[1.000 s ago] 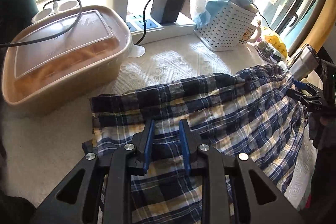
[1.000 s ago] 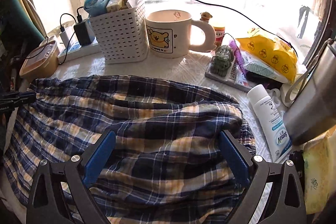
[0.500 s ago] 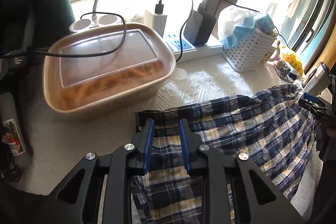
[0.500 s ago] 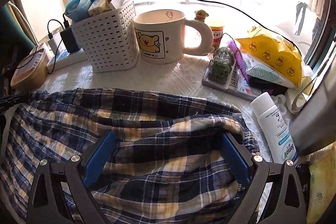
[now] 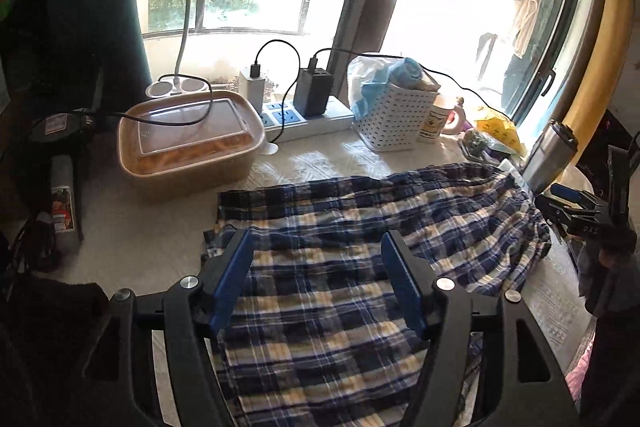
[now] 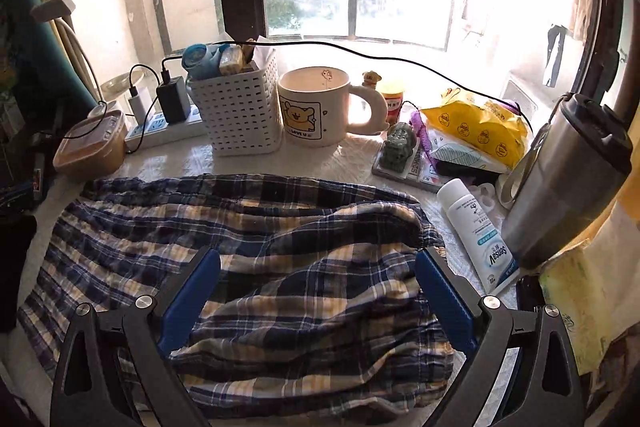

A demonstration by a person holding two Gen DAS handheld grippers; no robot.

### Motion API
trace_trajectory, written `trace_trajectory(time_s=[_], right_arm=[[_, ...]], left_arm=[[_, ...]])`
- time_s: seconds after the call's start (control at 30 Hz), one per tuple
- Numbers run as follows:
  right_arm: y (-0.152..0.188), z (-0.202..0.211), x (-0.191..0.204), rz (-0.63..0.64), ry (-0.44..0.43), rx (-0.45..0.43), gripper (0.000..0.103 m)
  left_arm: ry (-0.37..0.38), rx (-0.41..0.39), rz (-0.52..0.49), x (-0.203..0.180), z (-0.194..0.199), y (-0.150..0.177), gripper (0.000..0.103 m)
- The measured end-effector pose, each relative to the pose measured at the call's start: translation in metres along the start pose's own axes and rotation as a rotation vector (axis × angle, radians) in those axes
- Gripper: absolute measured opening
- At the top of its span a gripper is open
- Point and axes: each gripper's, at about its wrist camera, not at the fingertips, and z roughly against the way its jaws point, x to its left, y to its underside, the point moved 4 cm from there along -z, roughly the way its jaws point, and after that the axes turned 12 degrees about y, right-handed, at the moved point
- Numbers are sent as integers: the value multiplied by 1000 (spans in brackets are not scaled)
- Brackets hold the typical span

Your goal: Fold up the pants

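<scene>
Blue, white and tan plaid pants (image 5: 360, 227) lie spread and folded over on a white textured cloth; they also show in the right wrist view (image 6: 240, 247). My left gripper (image 5: 316, 247) is open and empty, hovering just above the pants' left end. My right gripper (image 6: 318, 267) is open and empty above the bunched right end. The right gripper also shows at the right edge of the left wrist view (image 5: 576, 207).
Behind the pants stand a lidded tan food container (image 5: 188, 139), a power strip with chargers (image 5: 296, 115), a white basket (image 6: 240, 111), a bear mug (image 6: 316, 107), a yellow packet (image 6: 476, 127), a lotion tube (image 6: 476, 231) and a steel tumbler (image 6: 560, 183).
My left gripper was shut on the pants' left edge, then opened and let go, and pulled back and up. My right gripper stayed open and also drew back a little.
</scene>
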Motion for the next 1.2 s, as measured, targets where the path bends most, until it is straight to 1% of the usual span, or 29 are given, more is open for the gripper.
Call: trace_trajectory(time_s=[0.2, 0.3, 0.43, 0.6, 0.77, 1.03, 1.2], right_arm=[[16, 33, -1, -2, -3, -29, 99], [24, 47, -5, -7, -5, -42, 99], [40, 61, -11, -14, -6, -51, 99], [67, 56, -23, -39, 4, -22, 99], [89, 43, -44, -73, 16, 11, 99], [111, 14, -90, -264, -16, 97, 99], [115, 6, -99, -448, -151, 144, 99]], left_arm=[[20, -21, -20, -36, 19, 23, 67], [25, -27, -19, -48, 27, 37, 68], [20, -41, -6, -55, 33, 56, 70], [18, -29, 25, -59, 32, 80, 76], [-6, -10, 24, -67, 25, 92, 76], [-17, 31, 31, -71, 9, 91, 76], [-31, 32, 18, -68, 8, 82, 76]])
